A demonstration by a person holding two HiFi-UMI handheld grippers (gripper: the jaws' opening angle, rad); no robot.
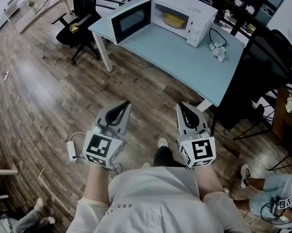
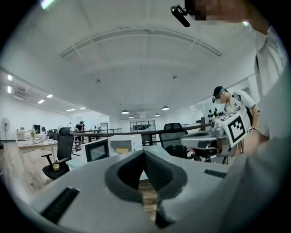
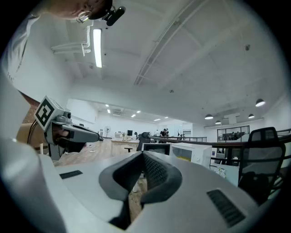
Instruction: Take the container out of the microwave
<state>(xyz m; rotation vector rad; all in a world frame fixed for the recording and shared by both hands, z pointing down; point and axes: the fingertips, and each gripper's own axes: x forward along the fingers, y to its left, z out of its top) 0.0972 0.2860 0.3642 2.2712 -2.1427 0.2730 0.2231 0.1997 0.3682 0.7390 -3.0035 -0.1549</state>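
A white microwave (image 1: pixel 182 15) stands at the far side of a light-blue table (image 1: pixel 194 66), its door (image 1: pixel 128 20) swung open to the left. A yellow container (image 1: pixel 173 20) sits inside it, also visible as the container (image 2: pixel 122 149) in the left gripper view and the container (image 3: pixel 182 156) in the right gripper view. My left gripper (image 1: pixel 122 105) and right gripper (image 1: pixel 183 108) are held side by side close to my body, over the wood floor and well short of the table. Both are shut with nothing between the jaws.
A black office chair (image 1: pixel 79 18) stands left of the table and another black chair (image 1: pixel 263 64) at its right end. A crumpled white object (image 1: pixel 217 51) lies on the table by the microwave. A white power strip (image 1: pixel 71 150) lies on the floor. A seated person (image 1: pixel 279 193) is at the right.
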